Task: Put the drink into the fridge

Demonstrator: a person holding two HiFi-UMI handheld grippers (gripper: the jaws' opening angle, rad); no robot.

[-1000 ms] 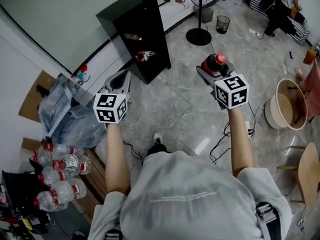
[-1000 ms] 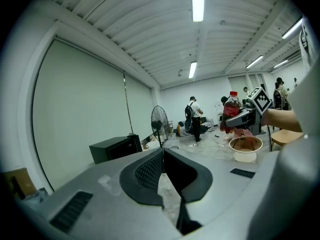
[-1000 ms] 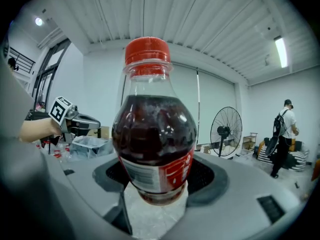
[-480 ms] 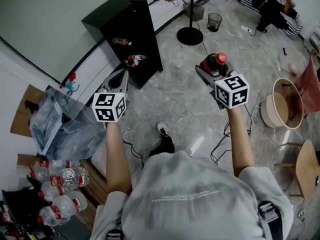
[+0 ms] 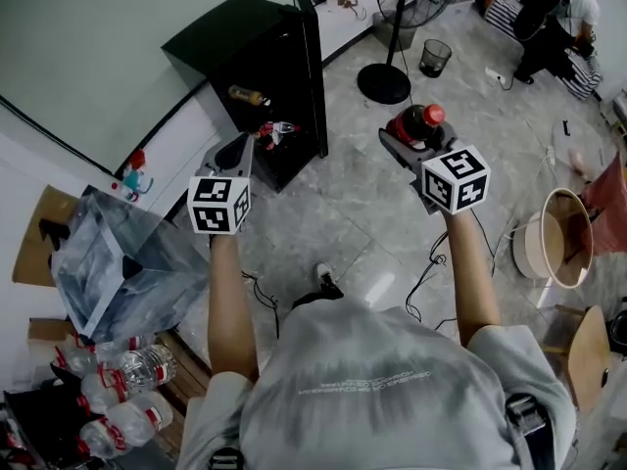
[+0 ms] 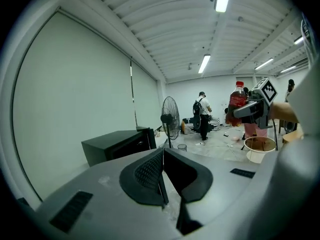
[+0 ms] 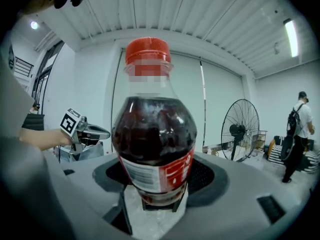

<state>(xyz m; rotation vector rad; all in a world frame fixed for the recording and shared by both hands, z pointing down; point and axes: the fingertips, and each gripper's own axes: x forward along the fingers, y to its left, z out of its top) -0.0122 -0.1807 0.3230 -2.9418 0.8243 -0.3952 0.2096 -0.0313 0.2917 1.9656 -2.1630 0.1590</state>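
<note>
While still in right hand-held gripper, drink nearer fridge.

1. Drink bottle: clear plastic, dark cola inside, red cap, red-and-white label round the lower body.
2. It is upright with the cap up. Its base is clamped between the fingers of the right gripper.
3. In the head view the drink bottle is held in the air over the floor, to the right of the fridge and well apart from it.
4. Fridge: small, black, boxy, standing on the floor against the wall.
5. Fridge door is swung open and the dark interior faces the bottle's side.
6. A few small items sit on its shelves.
</note>
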